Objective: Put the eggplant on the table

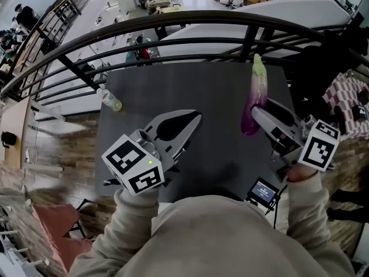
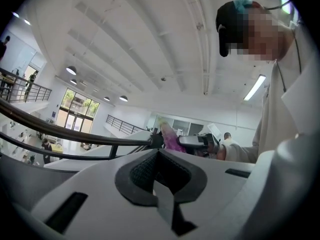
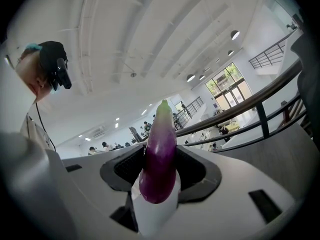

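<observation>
Head view shows dark table [image 1: 196, 91] beside railing [image 1: 173, 25].

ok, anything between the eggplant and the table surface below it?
Nothing visible. The eggplant, clamped in the right hand-held gripper, hangs over a bare part of the table. A bottle lies at the table's left edge, well aside.

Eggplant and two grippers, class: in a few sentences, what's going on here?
A person holds a gripper in each hand over a dark table. The right gripper is shut on a purple eggplant, whose green tip points away toward the railing. The eggplant has not yet been released. The left gripper is shut and empty beside it. A small bottle lies at the table's left edge.
</observation>
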Action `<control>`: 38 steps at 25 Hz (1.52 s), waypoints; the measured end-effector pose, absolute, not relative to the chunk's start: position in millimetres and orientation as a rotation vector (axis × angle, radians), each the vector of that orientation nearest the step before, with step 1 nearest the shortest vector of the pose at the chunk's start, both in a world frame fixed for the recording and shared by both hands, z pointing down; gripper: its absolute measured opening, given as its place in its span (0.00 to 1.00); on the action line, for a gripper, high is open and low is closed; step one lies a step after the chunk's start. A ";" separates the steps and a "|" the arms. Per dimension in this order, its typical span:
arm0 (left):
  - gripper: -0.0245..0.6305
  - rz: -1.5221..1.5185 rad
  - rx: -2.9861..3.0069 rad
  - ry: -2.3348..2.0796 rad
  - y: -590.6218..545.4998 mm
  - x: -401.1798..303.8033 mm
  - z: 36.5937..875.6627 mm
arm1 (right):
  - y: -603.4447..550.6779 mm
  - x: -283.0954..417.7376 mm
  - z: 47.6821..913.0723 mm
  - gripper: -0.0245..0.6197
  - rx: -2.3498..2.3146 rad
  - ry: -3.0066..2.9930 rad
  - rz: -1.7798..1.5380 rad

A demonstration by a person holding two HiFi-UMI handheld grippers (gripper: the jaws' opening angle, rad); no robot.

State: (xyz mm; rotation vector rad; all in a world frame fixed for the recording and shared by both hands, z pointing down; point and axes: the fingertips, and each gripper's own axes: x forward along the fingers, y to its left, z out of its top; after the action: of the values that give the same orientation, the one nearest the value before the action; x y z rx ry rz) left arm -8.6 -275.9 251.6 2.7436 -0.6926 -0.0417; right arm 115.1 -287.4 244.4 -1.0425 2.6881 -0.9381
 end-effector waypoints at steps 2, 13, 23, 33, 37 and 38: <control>0.04 -0.051 2.734 -0.678 -273.9 -7.6 253.4 | -286.4 116.2 247.1 0.36 -1.044 2.686 -0.951; 0.04 -0.026 2.676 -0.687 -272.8 -8.9 276.2 | -284.2 117.1 270.9 0.36 -1.051 2.683 -1.028; 0.04 0.009 2.587 -0.699 -283.4 -4.4 310.8 | -293.4 123.1 306.9 0.36 -1.045 2.679 -1.135; 0.04 0.051 2.493 -0.728 -282.6 -11.8 361.6 | -293.1 109.3 352.4 0.36 -1.035 2.693 -1.229; 0.04 0.054 2.435 -0.761 -280.8 -12.6 386.7 | -297.0 114.5 378.3 0.36 -1.054 2.689 -1.289; 0.04 0.058 2.425 -0.763 -278.9 -11.6 393.2 | -296.7 115.8 384.3 0.36 -1.059 2.691 -1.304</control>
State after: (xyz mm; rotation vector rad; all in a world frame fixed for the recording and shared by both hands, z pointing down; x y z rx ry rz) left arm -11.6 -278.9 393.2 2.4247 -0.7633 0.0577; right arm 115.8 -296.7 384.3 -1.0594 2.6913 -1.3043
